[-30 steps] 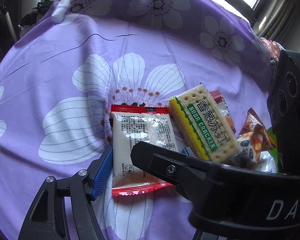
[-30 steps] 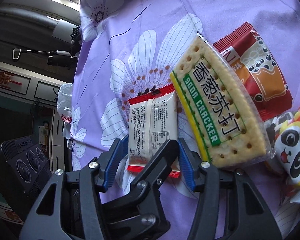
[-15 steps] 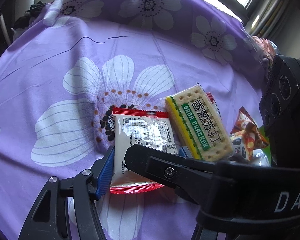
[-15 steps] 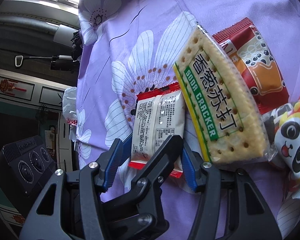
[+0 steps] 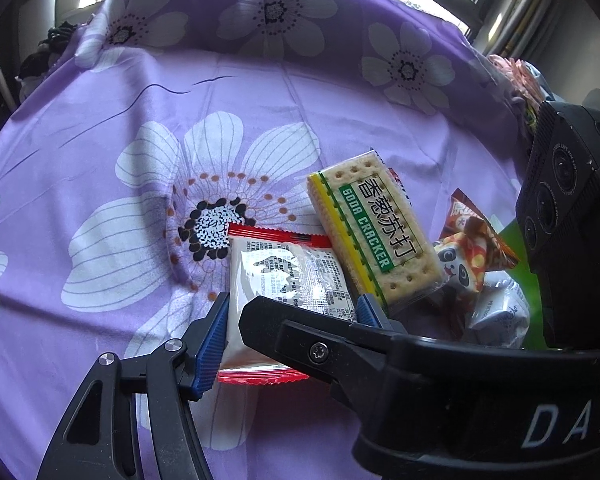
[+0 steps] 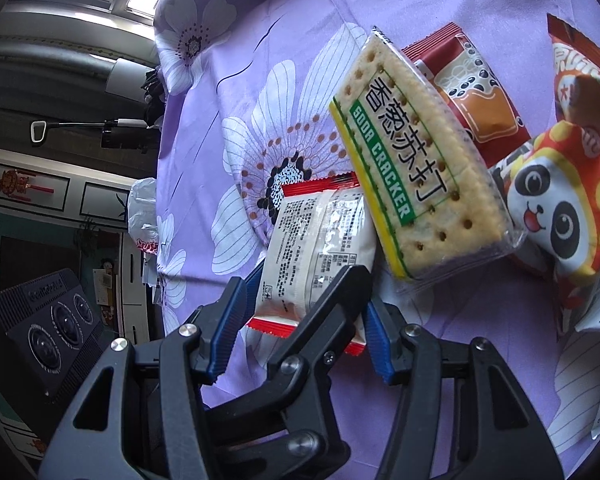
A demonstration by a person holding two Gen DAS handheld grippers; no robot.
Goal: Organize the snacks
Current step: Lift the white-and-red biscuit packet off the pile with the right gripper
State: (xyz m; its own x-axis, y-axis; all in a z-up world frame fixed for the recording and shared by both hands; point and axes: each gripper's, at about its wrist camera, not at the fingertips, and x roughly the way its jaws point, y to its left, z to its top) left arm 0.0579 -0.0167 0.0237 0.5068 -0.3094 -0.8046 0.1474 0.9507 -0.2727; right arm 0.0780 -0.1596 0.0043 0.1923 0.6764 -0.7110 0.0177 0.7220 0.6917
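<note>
Left gripper (image 5: 290, 326) jaws have narrowed since a second ago; the left blue pad (image 5: 212, 344) now touches the white red-edged packet (image 5: 284, 276), which was just clear of it before. Left wrist view: jaws hold the packet by its long sides, flat on the purple flowered table (image 5: 140, 100). The soda cracker pack (image 5: 372, 236) touches it at 2 o'clock, with the panda packet (image 5: 460, 268) beyond at 3 o'clock. Right wrist view: right gripper (image 6: 306, 320) jaws stand mid-wide, flanking the same packet's near end; cannot tell if the pads press. A red-brown packet (image 6: 472, 92) lies under the cracker pack at 1 o'clock.
</note>
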